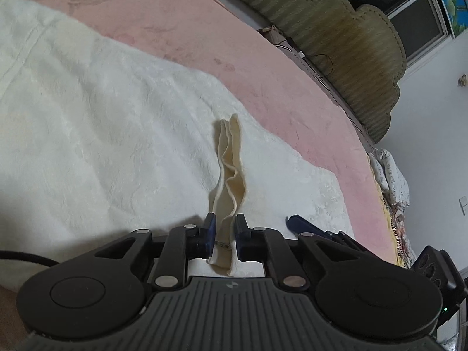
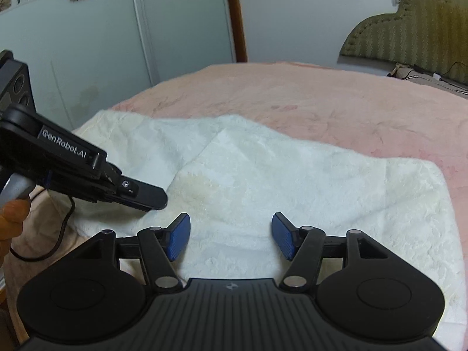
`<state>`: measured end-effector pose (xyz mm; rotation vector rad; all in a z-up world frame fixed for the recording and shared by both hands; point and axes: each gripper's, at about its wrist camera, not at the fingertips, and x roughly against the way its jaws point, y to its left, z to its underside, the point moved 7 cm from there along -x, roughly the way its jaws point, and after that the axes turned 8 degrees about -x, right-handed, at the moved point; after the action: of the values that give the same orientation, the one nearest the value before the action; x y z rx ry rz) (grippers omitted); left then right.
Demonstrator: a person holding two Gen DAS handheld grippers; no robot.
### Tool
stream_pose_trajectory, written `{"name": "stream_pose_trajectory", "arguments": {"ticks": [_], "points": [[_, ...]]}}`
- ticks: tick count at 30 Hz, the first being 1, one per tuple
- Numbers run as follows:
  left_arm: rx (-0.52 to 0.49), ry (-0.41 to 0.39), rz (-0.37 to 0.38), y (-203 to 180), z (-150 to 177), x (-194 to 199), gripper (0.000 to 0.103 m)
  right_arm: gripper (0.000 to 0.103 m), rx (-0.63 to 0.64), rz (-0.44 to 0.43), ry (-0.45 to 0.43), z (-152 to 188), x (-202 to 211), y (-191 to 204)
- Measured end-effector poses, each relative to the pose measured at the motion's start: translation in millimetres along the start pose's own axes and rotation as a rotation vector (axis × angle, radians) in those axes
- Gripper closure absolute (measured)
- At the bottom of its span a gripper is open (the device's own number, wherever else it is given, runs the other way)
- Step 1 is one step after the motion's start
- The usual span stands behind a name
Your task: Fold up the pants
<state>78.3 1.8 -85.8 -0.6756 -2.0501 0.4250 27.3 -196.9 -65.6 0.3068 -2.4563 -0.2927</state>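
We see white fluffy fleece pants [image 1: 102, 134] spread on pink bed [image 1: 263, 67], frame centre. Our left gripper [image 1: 225, 234] pinches raised cream fabric edge; our right gripper [image 2: 231, 235] hovers open above pants, lower centre.

Left gripper [image 1: 225, 235] pinching pants hem [image 1: 229, 172]; right gripper [image 2: 231, 235] jaws apart, empty.

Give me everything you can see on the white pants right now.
The white pants look fleecy and plush, lying mostly flat on the pink bedspread with one layer already folded over. The left claw has a cream-lined edge pinched up into a ridge between its pads. The right claw hovers open above, touching nothing.
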Motion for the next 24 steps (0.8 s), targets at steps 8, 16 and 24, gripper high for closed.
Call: {"name": "stream_pose_trajectory", "arguments": {"ticks": [8, 16, 24], "points": [[-0.152, -0.047, -0.019, -23.0, -45.3, -6.4, 0.062, 0.042, -0.036, -0.036, 0.012, -12.6, -9.2, 3.3], [-0.275, 0.039, -0.157, -25.5, -79.5, -77.6, 0.062, 0.040, 0.045, -0.082, 0.065, -3.0, -24.7, 30.9], [-0.231, -0.052, -0.180, -14.2, -70.1, -35.2, 0.034, 0.040, 0.024, -0.111, 0.039, -7.4, -14.6, 30.9]]}}
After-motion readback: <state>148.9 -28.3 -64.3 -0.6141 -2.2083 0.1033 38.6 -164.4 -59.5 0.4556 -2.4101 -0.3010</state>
